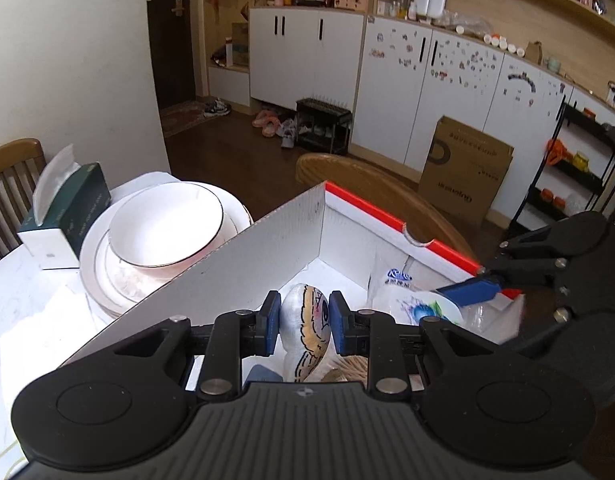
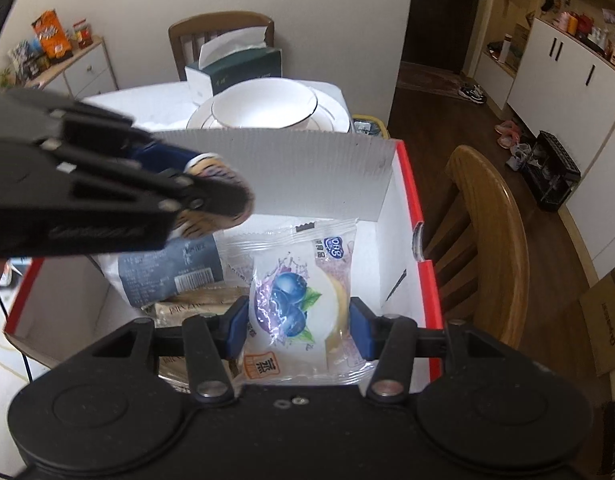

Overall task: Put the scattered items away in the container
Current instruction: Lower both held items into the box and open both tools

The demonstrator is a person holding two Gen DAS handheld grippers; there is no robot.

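Note:
A white cardboard box with a red rim stands on the table. My left gripper is shut on a silvery snack packet printed with a brown striped cartoon, and holds it over the box's inside. My right gripper is shut on a clear blueberry cake packet, also above the box. In the right wrist view the left gripper comes in from the left with the striped packet. A blue-grey packet and brown packets lie in the box.
Stacked white plates with a bowl sit just behind the box, and beside them a green tissue box. A wooden chair stands against the box's right side. A flat carton leans on the cabinets.

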